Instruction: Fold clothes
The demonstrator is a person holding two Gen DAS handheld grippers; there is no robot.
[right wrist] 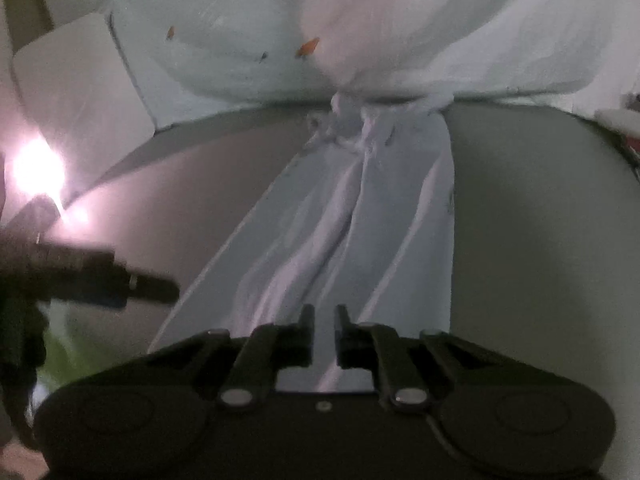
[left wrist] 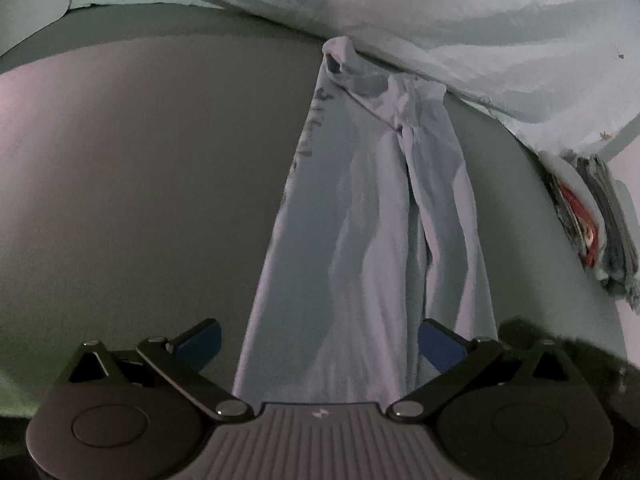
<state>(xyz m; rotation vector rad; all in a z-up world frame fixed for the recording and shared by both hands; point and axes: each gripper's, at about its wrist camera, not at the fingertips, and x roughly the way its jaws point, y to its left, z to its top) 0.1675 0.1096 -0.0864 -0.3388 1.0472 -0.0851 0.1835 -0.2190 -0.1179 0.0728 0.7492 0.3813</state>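
garment near end [left wrist: 352, 280]: runs under the left gripper's body in the left wrist view; hem not visible.
garment far end [right wrist: 360, 128]: bunched against the carrot-print bedding [right wrist: 248, 40]; soft focus, shape of collar or sleeves cannot be told.
print on garment [left wrist: 308, 136]: dark lettering along one edge, too distorted to read.
stack at right [left wrist: 600, 216]: folded items, cut by the picture's rim; count unclear.
dark object at left [right wrist: 100, 280]: motion-blurred, partly lost in glare; looks like the left gripper.
right fingers [right wrist: 308, 320]: contact with the cloth not resolvable.
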